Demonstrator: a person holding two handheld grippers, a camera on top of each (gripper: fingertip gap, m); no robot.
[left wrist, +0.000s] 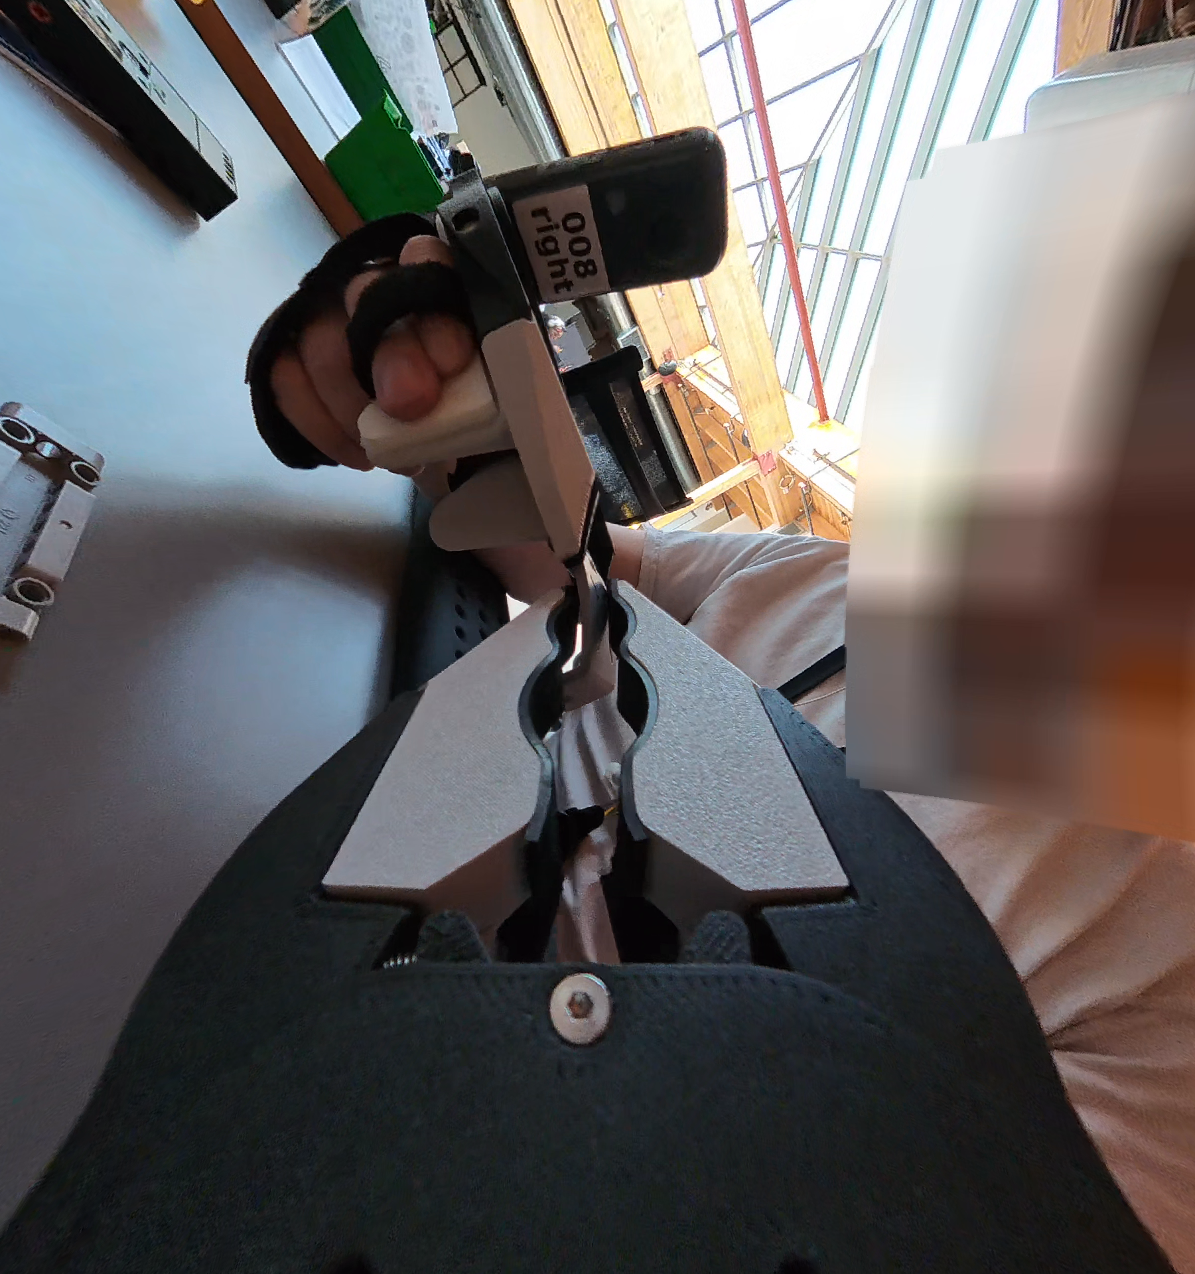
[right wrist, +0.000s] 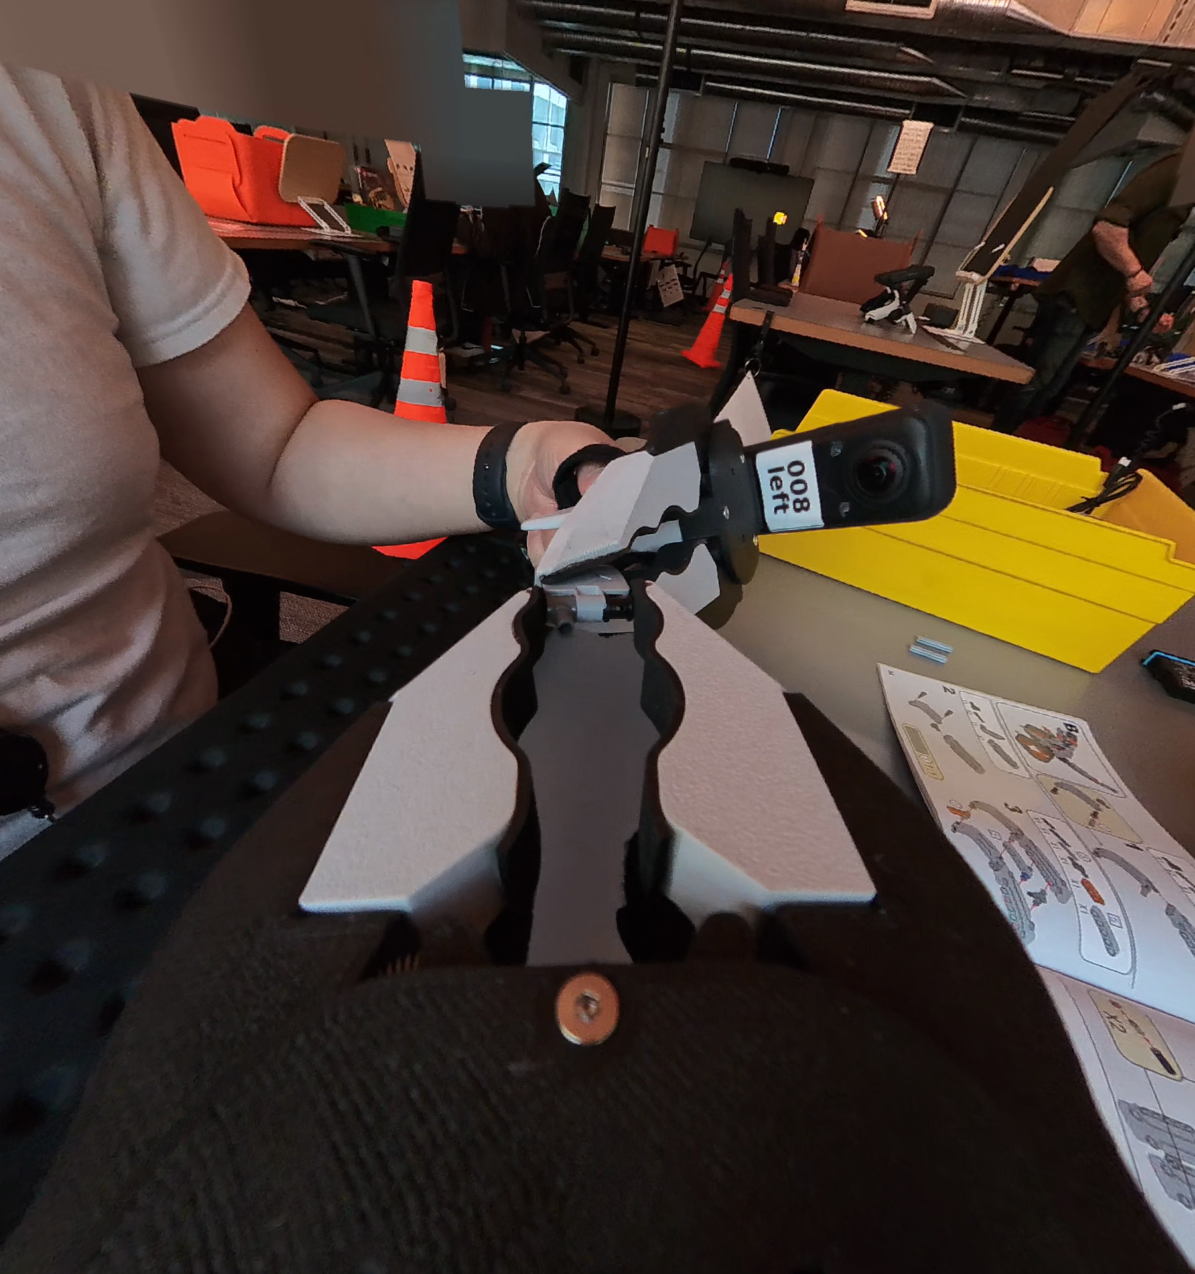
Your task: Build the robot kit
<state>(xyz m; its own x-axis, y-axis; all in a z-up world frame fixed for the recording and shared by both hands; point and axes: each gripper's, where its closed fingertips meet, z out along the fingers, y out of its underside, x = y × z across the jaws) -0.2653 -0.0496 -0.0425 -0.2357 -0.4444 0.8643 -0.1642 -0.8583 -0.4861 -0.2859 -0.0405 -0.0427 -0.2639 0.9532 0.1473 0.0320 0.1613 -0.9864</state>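
The right gripper (right wrist: 586, 607) and left gripper (left wrist: 584, 620) are both pinching one small grey toy-brick assembly (right wrist: 584, 601) tip-to-tip, a contact the left wrist view is obscuring, above the grey tabletop (right wrist: 822, 620).

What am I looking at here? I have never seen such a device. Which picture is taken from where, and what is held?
There is no robot. A person holds a two-finger gripper in each hand, and each carries a camera looking along its fingers. One picture comes from the left gripper, the other from the right gripper; each also shows the other gripper farther off. Their tips meet. The right gripper pinches a small grey part; whether the left grips it too is unclear. On the table lie a yellow bin, an instruction sheet and a grey brick assembly.
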